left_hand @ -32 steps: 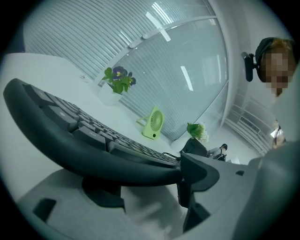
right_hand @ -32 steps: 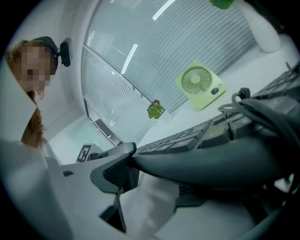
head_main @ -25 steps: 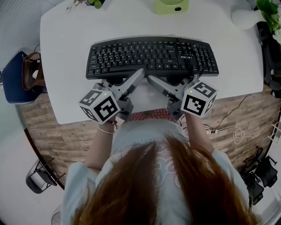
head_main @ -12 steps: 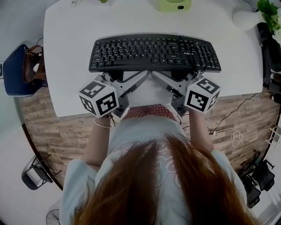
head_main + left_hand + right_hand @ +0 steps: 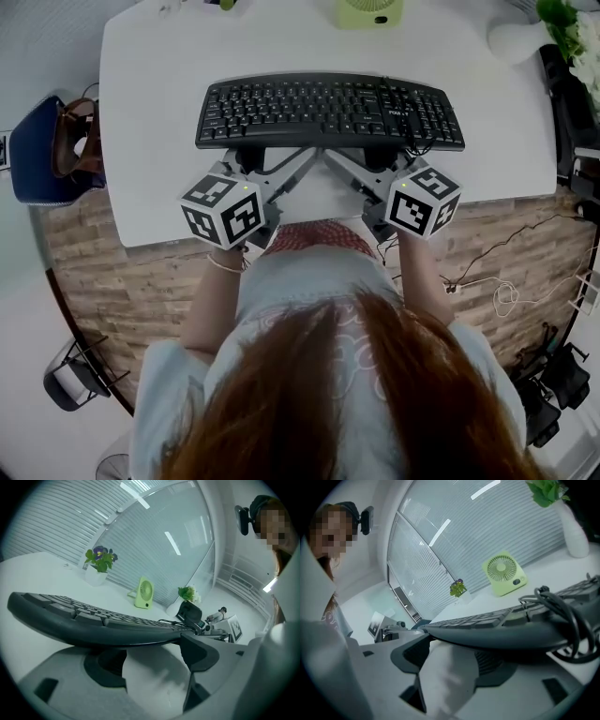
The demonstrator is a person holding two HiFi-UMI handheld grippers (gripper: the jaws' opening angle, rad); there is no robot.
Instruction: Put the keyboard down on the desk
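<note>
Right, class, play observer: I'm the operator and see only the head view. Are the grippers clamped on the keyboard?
Observer: No. In the left gripper view the left gripper has its jaws apart, and the keyboard lies with its front edge across them.
Operator: And the right one?
Observer: Same: the right gripper is open under that edge, bare desk showing between its jaws.
Operator: Is the front edge down?
Observer: Apparently not; it sits on the jaws, raised off the desk.

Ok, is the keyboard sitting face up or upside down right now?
Face up. The keyboard shows its rows of keys to the head view, over the white desk.
</note>
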